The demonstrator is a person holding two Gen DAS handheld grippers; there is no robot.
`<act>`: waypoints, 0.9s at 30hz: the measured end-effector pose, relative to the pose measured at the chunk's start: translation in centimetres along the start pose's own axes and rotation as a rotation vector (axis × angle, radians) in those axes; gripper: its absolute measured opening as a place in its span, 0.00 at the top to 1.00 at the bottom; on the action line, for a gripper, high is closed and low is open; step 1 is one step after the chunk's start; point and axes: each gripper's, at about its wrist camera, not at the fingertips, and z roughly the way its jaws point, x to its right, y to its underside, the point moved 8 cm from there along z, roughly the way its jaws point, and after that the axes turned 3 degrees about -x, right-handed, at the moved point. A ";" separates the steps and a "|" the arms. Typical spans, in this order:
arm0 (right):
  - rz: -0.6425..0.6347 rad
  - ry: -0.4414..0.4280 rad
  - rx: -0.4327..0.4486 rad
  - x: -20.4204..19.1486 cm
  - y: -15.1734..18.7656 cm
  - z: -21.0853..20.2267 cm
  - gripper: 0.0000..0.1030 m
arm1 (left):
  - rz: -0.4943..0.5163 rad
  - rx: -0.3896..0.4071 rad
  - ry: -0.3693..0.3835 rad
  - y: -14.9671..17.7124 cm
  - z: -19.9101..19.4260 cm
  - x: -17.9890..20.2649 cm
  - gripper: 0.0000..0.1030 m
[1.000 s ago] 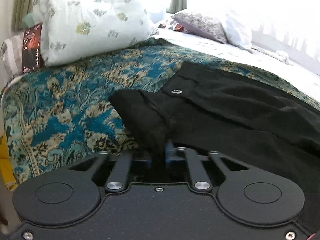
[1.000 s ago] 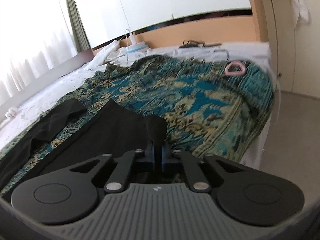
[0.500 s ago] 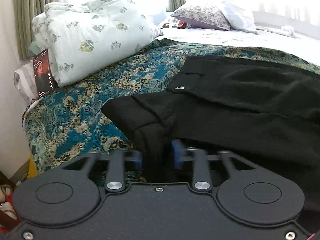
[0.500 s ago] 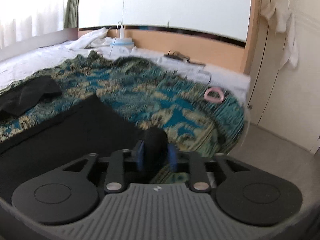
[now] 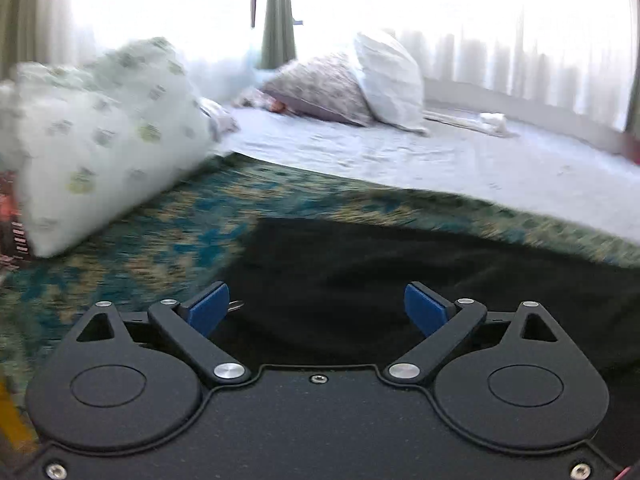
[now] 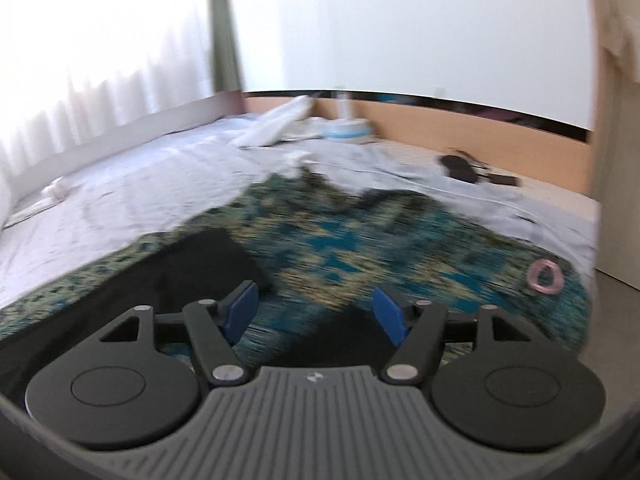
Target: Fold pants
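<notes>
Opening wide, the left gripper (image 5: 316, 308) has let go of the pants (image 5: 400, 280): a second ago its blue pads pinched a bunched fold of black cloth, and now they stand far apart with nothing pressed between them. The right gripper (image 6: 314, 314) is opening too; the small black tuft it clamped before is out of its pads (image 6: 240, 312), which touch nothing. Both views now look from higher over the bed and are blurred. The pants lie flat on the teal patterned spread (image 5: 140, 240), near the bed's front edge, dark cloth showing below and beyond each gripper. Farther off, one black pant end (image 6: 208, 256) rests toward the middle of the spread. A pink ring (image 6: 544, 276) lies near the spread's right edge. Pillows (image 5: 100, 132) sit at the far left corner.
</notes>
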 end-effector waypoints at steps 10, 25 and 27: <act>0.060 -0.121 -0.153 -9.9 -3.9 8.1 0.13 | -0.184 -0.246 0.010 -6.1 11.9 4.2 0.06; 0.082 -0.054 -0.333 -22.6 -2.2 24.6 0.06 | -0.403 -0.362 -0.183 -5.5 26.5 4.6 0.04; 0.092 -0.042 -0.332 -23.3 -2.1 26.2 0.02 | -0.423 -0.351 -0.206 -5.3 27.4 4.3 0.00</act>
